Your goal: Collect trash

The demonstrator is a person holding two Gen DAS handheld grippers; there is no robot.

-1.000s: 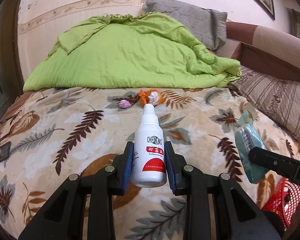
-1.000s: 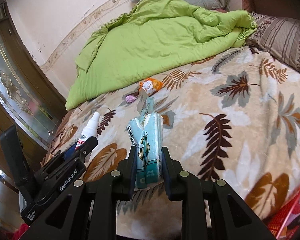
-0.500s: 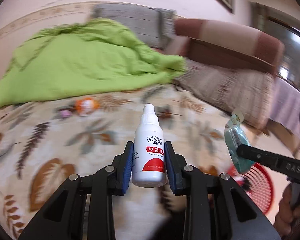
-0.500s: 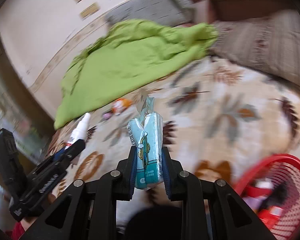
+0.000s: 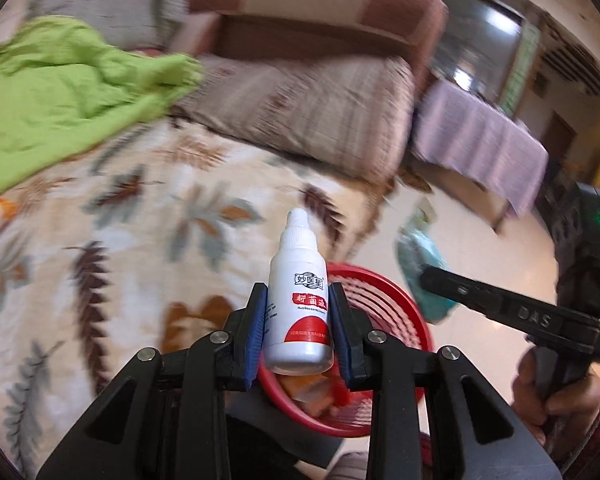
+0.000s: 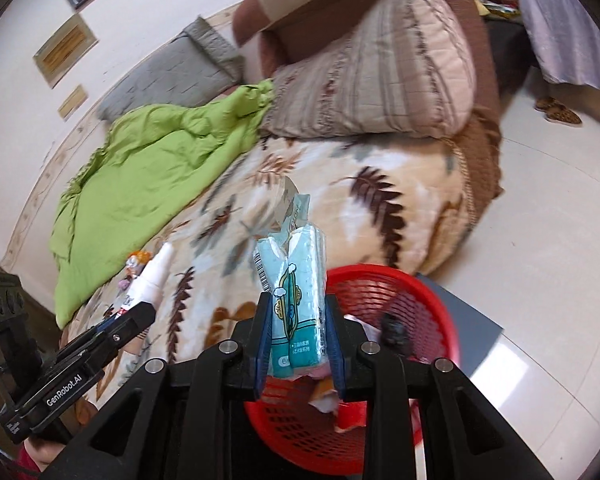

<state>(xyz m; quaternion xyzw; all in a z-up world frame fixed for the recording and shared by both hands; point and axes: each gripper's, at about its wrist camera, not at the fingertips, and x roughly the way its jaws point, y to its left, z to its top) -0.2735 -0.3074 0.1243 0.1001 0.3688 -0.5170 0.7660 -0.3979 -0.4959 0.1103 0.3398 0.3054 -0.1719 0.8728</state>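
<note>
Your left tool (image 5: 299,334) is clamped on a white dropper bottle (image 5: 299,300), its blue pads pressed against both sides of the red-labelled body, nozzle pointing away from you. Your right tool (image 6: 298,334) grips a pale blue tissue pack (image 6: 296,300), squeezed upright between its pads with the torn flap sticking out on top.

Both loads hang above the red basket (image 6: 384,284), which sits on the tiled floor (image 6: 540,240) just beside the edge of the bed (image 6: 340,200). From the left wrist view the bottle's base is over the basket's near rim (image 5: 380,292); from the right wrist view the pack covers the basket's left side. Wrappers already lie in the basket.

To the basket's right the floor is open and bare as far as a grey mat (image 6: 468,312) touching its rim. On the bed, an orange wrapper (image 6: 138,260) lies near the edge of the green quilt (image 6: 160,160), well apart from both tools.
</note>
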